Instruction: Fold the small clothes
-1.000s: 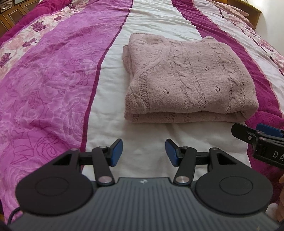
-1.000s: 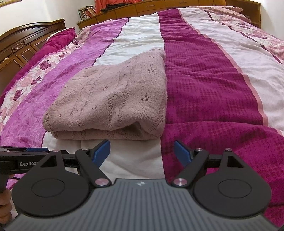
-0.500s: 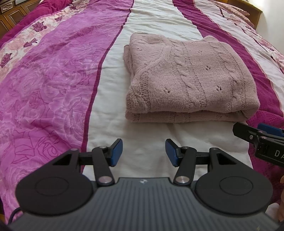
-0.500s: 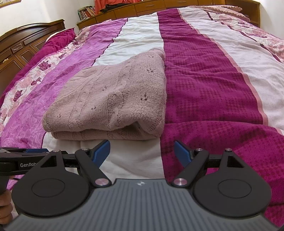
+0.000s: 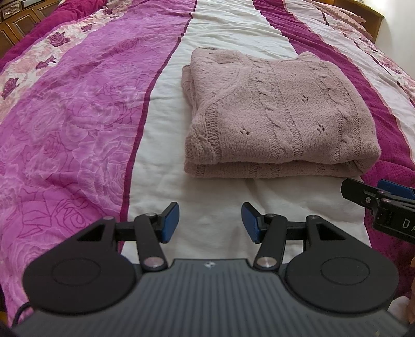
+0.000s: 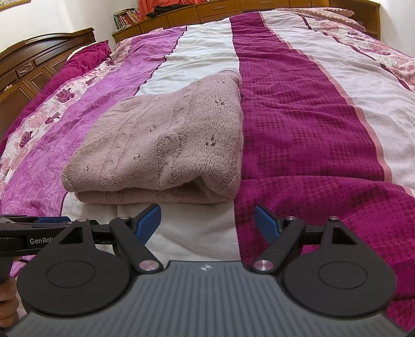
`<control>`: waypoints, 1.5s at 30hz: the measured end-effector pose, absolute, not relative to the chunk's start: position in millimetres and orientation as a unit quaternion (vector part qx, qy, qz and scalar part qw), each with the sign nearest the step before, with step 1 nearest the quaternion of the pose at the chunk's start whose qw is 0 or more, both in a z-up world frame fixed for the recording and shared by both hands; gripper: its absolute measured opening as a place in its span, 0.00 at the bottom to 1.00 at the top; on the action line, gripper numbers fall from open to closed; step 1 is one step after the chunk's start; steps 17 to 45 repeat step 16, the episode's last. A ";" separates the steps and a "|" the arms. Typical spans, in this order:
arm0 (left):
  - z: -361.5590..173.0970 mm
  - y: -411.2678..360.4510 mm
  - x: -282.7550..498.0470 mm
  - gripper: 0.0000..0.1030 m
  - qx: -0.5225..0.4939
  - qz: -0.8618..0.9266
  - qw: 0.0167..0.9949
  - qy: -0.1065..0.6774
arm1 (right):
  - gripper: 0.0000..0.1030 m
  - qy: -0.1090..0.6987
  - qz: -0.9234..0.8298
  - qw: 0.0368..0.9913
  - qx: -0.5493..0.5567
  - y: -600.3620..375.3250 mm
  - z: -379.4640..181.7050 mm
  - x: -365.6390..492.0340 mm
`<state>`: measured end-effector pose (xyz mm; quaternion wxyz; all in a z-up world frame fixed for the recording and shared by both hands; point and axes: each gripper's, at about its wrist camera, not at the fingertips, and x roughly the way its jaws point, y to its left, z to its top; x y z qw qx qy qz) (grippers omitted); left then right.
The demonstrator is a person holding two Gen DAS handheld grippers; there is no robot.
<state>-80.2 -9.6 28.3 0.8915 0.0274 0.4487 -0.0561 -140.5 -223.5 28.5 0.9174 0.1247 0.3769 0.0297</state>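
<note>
From the left wrist view we see the left gripper (image 5: 210, 220) held above the bed (image 5: 77, 129), its jaws partly apart with nothing between the blue pads (image 5: 170, 220). Just beyond them, on the white stripe of the bedspread (image 5: 160, 116), lies the folded pink sweater (image 5: 280, 114) (a cable knit, doubled into a neat rectangle with its folded edge toward us). Its right side reaches the dark magenta stripe. At the near right edge the tip of the right gripper (image 5: 378, 199) pokes in, close to the sweater's near right corner but not touching it.

From the right wrist view we see the right gripper (image 6: 207, 220) with its jaws wide and empty, over the seam between the white and magenta stripes. The sweater (image 6: 166, 145) sits just beyond, to the left of centre, untouched. The left gripper (image 6: 39, 228) shows at the near left, with fingers (image 6: 7, 298) of the person's hand on its handle. A wooden headboard (image 6: 39, 64) stands at far left, and low wooden drawers (image 6: 233, 10) run along the far end of the bed.
</note>
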 end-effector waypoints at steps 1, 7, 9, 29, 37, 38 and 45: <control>28.4 -9.1 -80.3 0.54 0.027 -0.056 0.892 0.449 | 0.82 0.377 0.030 0.917 0.125 -223.5 28.5 -140.5; 28.3 -9.3 -80.3 0.54 0.027 -0.056 0.891 0.449 | 0.82 0.377 0.030 0.917 0.125 -223.3 28.6 -140.6; 28.3 -9.8 -80.3 0.53 0.027 -0.056 0.892 0.449 | 0.82 0.377 0.030 0.917 0.125 -223.4 28.6 -140.6; 29.1 -5.6 -80.7 0.54 0.020 -0.056 0.892 0.449 | 0.82 0.379 0.029 0.916 0.125 -223.6 27.6 -140.0; 29.1 -5.6 -80.7 0.54 0.020 -0.056 0.892 0.449 | 0.82 0.379 0.029 0.916 0.125 -223.6 27.6 -140.0; 29.1 -5.6 -80.7 0.54 0.020 -0.056 0.892 0.449 | 0.82 0.379 0.029 0.916 0.125 -223.6 27.6 -140.0; 29.1 -5.6 -80.7 0.54 0.020 -0.056 0.892 0.449 | 0.82 0.379 0.029 0.916 0.125 -223.6 27.6 -140.0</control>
